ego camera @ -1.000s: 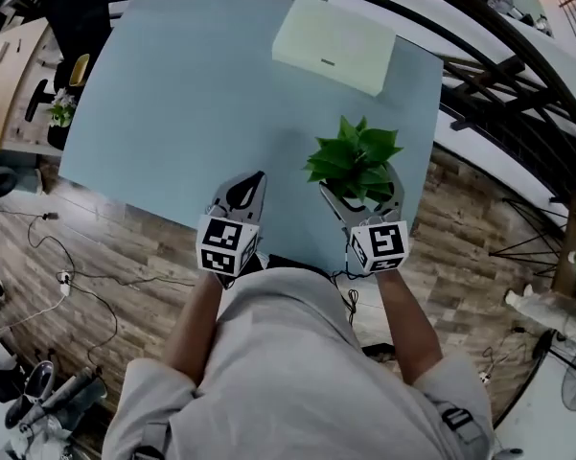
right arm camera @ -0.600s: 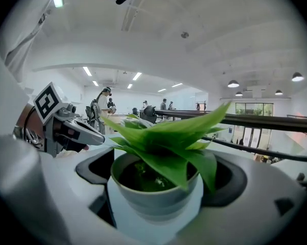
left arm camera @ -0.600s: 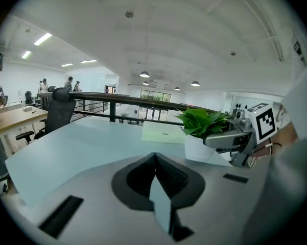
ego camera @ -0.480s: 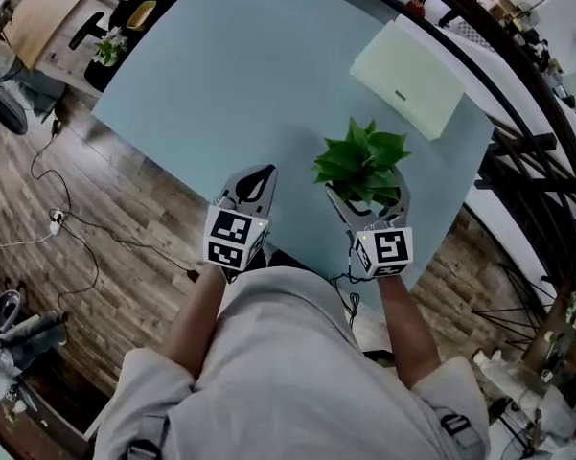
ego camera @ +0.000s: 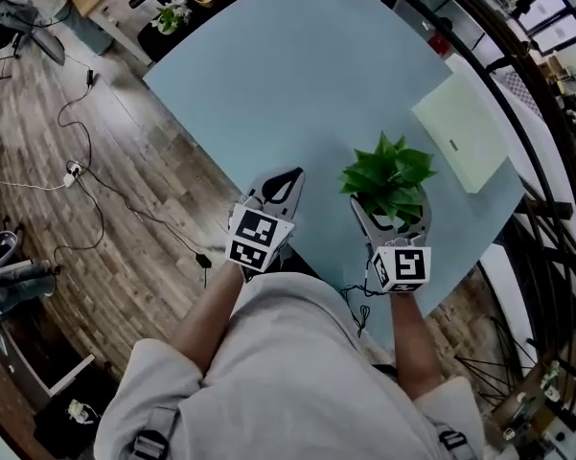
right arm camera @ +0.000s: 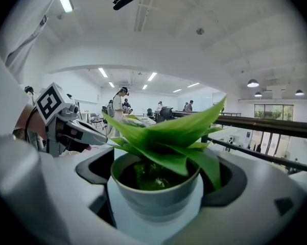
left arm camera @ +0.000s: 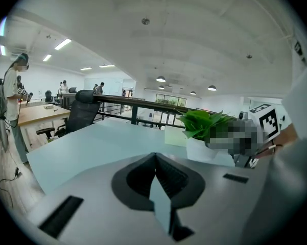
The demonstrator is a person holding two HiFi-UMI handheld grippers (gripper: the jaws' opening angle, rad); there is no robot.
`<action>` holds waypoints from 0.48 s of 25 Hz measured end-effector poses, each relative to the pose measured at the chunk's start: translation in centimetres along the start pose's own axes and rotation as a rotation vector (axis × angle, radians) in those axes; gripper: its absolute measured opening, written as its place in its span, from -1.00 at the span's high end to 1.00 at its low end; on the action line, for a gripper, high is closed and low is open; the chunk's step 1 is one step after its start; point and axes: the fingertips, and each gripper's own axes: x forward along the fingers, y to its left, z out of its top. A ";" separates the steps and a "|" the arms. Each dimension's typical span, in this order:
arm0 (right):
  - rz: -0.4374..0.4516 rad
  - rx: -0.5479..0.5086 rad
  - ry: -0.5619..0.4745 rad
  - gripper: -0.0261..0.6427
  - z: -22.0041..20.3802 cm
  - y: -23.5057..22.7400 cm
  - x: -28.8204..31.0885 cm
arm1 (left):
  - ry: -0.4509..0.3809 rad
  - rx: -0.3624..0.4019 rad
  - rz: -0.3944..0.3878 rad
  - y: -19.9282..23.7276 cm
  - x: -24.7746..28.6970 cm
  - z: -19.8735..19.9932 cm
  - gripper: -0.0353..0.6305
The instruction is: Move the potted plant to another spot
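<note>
Right now the right gripper (ego camera: 391,220) clasps the potted plant (ego camera: 388,173) by its white pot at the table's (ego camera: 297,75) near edge; the left gripper (ego camera: 289,178), jaws pressed together and empty, sits beside it.

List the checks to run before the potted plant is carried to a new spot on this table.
1. Grip: ok. The right gripper has its jaws against both sides of the potted plant.
2. Plant upright: ok. The pot stands level and the leaves point up.
3. Left gripper out of the way: ok. Its jaws are together on nothing, and it is apart from the plant.
4. Free landing space: ok. The table is bare ahead and to the left.
5. Obstacle: ok. The cream box lies beyond the plant on the right, apart from it.
6. Pot lifted off the table: cannot tell.
</note>
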 end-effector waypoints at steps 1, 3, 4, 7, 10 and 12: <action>0.002 -0.002 0.001 -0.64 0.3 0.3 0.4 | -0.002 -0.004 0.001 0.5 -0.2 0.1 0.86; 0.017 -0.010 0.004 -0.64 0.8 1.0 1.3 | -0.006 -0.017 0.014 1.6 -0.6 0.2 0.86; 0.028 -0.014 0.004 -0.64 1.0 1.3 1.9 | -0.009 -0.024 0.023 2.1 -0.8 0.2 0.86; 0.054 -0.024 0.003 -0.64 1.7 2.6 3.7 | -0.014 -0.039 0.045 4.0 -1.4 0.2 0.86; 0.076 -0.033 0.007 -0.64 2.1 3.9 5.6 | -0.019 -0.053 0.062 6.0 -2.0 0.0 0.86; 0.090 -0.034 0.009 -0.64 2.4 4.7 6.9 | -0.022 -0.064 0.074 7.4 -2.3 0.0 0.86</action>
